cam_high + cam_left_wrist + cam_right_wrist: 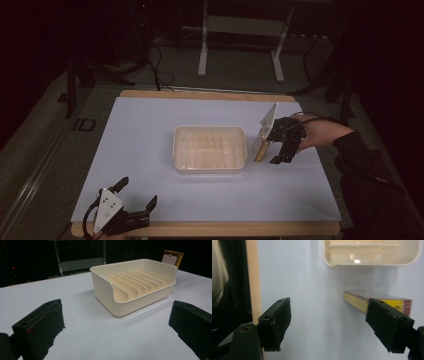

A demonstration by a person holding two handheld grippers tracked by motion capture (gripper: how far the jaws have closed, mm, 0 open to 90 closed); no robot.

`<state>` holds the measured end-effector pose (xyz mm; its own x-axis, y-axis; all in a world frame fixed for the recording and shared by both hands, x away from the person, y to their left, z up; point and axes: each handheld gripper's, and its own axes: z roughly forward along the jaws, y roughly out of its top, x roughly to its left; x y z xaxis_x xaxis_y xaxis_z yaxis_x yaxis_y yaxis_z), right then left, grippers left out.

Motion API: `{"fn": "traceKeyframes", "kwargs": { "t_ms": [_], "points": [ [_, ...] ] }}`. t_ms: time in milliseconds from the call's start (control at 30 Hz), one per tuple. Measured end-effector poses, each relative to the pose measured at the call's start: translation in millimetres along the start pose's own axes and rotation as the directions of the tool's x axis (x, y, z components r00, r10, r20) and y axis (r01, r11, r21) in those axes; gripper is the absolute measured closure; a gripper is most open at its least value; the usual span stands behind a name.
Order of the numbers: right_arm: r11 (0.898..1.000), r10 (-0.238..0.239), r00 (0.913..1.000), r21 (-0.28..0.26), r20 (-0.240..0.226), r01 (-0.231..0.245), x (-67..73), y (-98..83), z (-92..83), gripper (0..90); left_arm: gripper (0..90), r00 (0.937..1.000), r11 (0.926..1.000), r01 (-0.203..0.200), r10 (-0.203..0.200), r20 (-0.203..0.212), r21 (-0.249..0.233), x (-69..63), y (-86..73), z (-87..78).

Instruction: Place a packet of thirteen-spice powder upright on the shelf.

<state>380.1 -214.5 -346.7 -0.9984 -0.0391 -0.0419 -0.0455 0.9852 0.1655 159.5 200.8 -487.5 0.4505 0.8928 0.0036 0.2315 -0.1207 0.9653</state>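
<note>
1. The room beyond the table (150,120) is dark; only a metal stand on the floor past the far edge is readable.
2. The box (259,148) stands just beside the right wall of the cream tray (210,148), towards the table's right edge. In the high view the right gripper (278,150) covers part of it, and whether a jaw touches the box cannot be told there.
3. In the right gripper view the box (372,302) lies beside one jaw, outside the gap between the two; only its yellow edge and part of one face show, and its print is unreadable. Bare table shows between the jaws, which stand well apart, holding nothing.
4. The tray (372,255) is cut off by the top of that view.
5. The right forearm, in a dark sleeve, comes in over the right edge, gripper pointing down and towards the near edge.
6. The left gripper (131,200) rests at the near left corner, jaws spread wide and empty, aimed at the tray (135,287). The box (172,258) peeks over the tray's far wall.
</note>
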Motion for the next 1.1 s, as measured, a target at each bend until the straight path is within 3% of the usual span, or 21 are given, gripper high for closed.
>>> {"fn": "traceKeyframes", "kwargs": {
  "t_ms": [233,467,633,1100],
  "points": [
    [1.000,0.012,0.9997,0.014,0.022,-0.012,-14.1,-1.9,0.6,22.5,0.0,1.0000,1.0000,0.000,0.000,-0.001,-0.002,-0.2,-0.4,-2.1],
    [0.999,0.037,0.9962,0.010,0.079,-0.038,-33.1,-5.3,4.1,22.4,0.0,0.9999,0.9999,0.009,-0.009,-0.010,-0.006,1.1,-1.0,-4.2],
    [1.000,0.017,0.9937,0.022,0.111,-0.020,-43.2,-6.8,15.8,21.0,0.0,0.9998,0.9998,0.019,-0.019,-0.004,-0.003,1.2,-1.5,-3.6],
    [0.998,0.033,0.9976,0.056,0.061,-0.037,-72.0,-6.2,40.8,23.9,0.0,0.9997,0.9997,0.025,-0.025,0.004,0.002,2.2,-2.1,-4.3]
  ]
}}
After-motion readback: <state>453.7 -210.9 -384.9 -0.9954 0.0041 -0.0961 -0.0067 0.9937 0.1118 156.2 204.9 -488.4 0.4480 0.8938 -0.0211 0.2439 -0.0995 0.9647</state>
